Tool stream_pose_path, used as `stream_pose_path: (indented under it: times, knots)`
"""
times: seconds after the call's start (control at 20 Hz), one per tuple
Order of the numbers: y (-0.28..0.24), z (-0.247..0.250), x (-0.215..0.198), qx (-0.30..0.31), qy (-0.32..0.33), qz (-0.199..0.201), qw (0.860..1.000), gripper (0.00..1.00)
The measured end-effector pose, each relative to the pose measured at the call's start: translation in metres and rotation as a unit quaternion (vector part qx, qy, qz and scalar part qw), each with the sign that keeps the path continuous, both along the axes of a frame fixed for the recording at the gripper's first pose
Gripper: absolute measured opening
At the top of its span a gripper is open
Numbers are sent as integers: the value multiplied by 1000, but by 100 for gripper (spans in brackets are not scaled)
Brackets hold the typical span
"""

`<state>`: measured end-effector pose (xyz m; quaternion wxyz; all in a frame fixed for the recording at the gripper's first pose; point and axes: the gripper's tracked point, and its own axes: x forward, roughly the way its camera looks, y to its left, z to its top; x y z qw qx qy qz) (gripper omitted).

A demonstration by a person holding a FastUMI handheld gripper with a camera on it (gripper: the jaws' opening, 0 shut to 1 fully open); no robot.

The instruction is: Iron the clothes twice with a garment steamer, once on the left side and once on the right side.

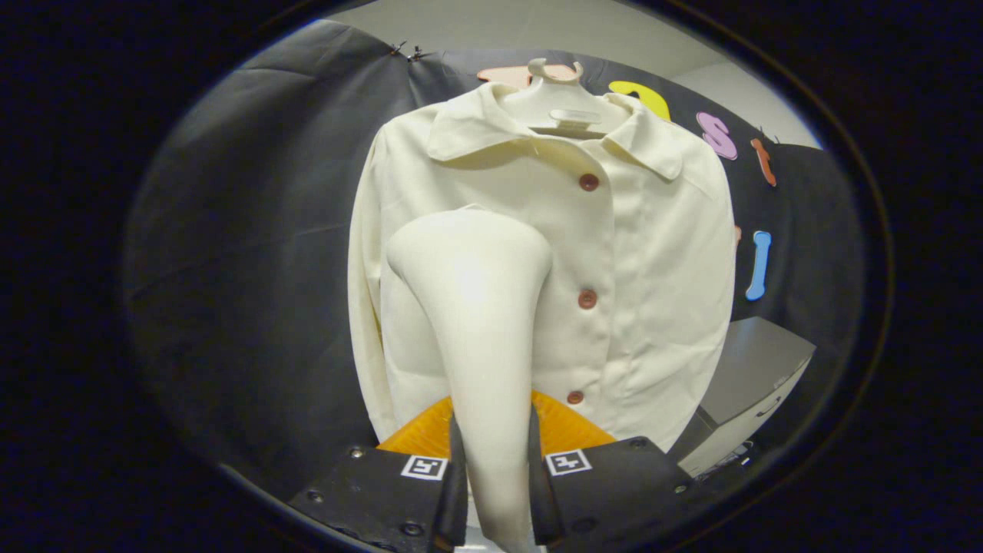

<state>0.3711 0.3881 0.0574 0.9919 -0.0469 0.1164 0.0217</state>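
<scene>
Gripper (491,480) clamped on steamer (480,322) handle, both fingers pressing. Shirt (645,276) hangs dead ahead, 12 o'clock; steamer head over its left panel (touching? can't tell). You keep head flat, stroke slow, clear of buttons (587,299).

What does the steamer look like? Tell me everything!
The steamer is cream, smooth, plastic-looking. A slim handle widens into a broad rounded head. It stands upright, with the gripper jaws shut on the handle, one each side. Its head is in front of the shirt, beside the buttons; whether they touch is unclear.
</scene>
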Motion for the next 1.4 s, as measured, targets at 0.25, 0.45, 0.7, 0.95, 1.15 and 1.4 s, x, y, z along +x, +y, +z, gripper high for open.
stream_pose_path:
  times: [0.25,0.45,0.7,0.95,1.15,1.4]
  knots:
    - [-7,-25,2,-16,15,-24,999,32]
    - [-10,-47,5,-28,30,-28,999,33]
    - [-14,-83,6,-43,45,-42,997,33]
    - [-17,-123,9,-52,68,-47,995,33]
    - [-22,-157,5,-65,97,-55,992,33]
    - [-26,-193,-2,-78,122,-53,988,33]
